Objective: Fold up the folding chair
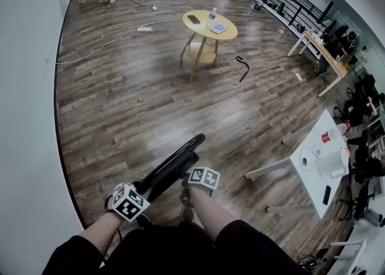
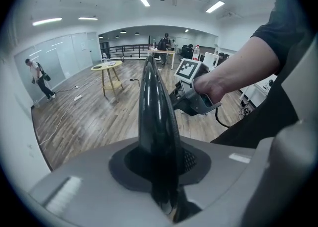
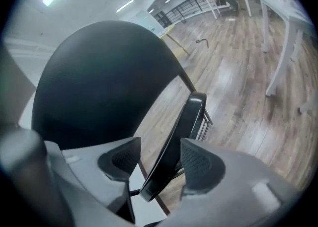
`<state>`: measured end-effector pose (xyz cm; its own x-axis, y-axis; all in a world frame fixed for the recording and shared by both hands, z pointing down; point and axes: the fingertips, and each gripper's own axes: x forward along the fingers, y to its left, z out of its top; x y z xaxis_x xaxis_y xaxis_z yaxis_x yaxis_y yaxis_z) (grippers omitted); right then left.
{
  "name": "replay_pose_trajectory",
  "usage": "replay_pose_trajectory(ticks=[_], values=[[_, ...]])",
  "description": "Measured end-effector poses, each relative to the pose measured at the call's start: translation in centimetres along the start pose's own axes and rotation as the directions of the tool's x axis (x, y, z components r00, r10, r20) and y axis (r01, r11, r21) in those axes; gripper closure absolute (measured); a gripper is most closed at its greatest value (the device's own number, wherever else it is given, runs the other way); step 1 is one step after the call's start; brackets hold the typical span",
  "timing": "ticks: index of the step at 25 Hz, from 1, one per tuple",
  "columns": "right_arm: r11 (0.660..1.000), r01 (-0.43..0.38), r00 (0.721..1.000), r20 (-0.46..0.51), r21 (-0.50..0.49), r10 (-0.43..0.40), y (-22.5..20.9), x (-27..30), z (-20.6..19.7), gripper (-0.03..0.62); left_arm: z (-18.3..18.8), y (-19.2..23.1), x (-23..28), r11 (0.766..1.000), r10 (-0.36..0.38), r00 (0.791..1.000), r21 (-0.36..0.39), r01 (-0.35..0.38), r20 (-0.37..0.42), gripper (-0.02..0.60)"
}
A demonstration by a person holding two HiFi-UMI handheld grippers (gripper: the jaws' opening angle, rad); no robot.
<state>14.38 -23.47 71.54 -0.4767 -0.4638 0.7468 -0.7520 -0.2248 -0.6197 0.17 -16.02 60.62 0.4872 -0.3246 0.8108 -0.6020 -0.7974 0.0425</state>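
On the left gripper (image 2: 160,169) our fingers (image 2: 195,160) are clamped tight on a thin black panel of the folding chair (image 1: 173,166), which rises edge-on straight out of the grip. On the right gripper (image 3: 160,164) the fingers (image 3: 202,165) stand apart. Another panel's rim runs slantwise between them, close against one pad with clear air at the other, so we read no grip there. Beyond that rim looms a broad rounded black panel, seat or back, we cannot tell which. From the head view the chair is a narrow dark shape, so we judge the fold well along, yet in the right gripper view the two panels splay at an angle, and closing them flat is what remains. The chair stands on the wooden floor (image 1: 120,87), well apart from the round yellow table (image 1: 210,25), on the side of it nearest us, with both grippers at its near end.
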Motion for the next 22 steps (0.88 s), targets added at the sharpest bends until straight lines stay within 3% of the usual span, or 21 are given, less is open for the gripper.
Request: replay_pose_trajectory(ticks=[9,15,19,22], values=[[0.985,-0.002,0.995,0.096,-0.174,0.019,2.4,-5.2,1.6,0.355,1.1,1.6,0.4,0.999,-0.021,0.998,0.035,0.019,0.056,0.497],[0.953,-0.064,0.988,0.115,-0.296,0.102,5.7,-6.4,2.8,0.355,1.0,2.4,0.6,0.999,-0.025,0.996,0.023,0.023,0.084,0.495],[0.897,-0.136,0.976,0.098,-0.421,0.194,8.5,-7.4,4.3,0.355,1.0,3.7,0.5,1.000,-0.002,0.995,0.011,0.001,0.098,0.502],[0.808,-0.186,0.960,0.073,-0.560,0.271,11.1,-8.8,6.0,0.355,0.8,4.8,0.4,1.000,0.010,0.995,-0.006,-0.010,0.099,0.505]])
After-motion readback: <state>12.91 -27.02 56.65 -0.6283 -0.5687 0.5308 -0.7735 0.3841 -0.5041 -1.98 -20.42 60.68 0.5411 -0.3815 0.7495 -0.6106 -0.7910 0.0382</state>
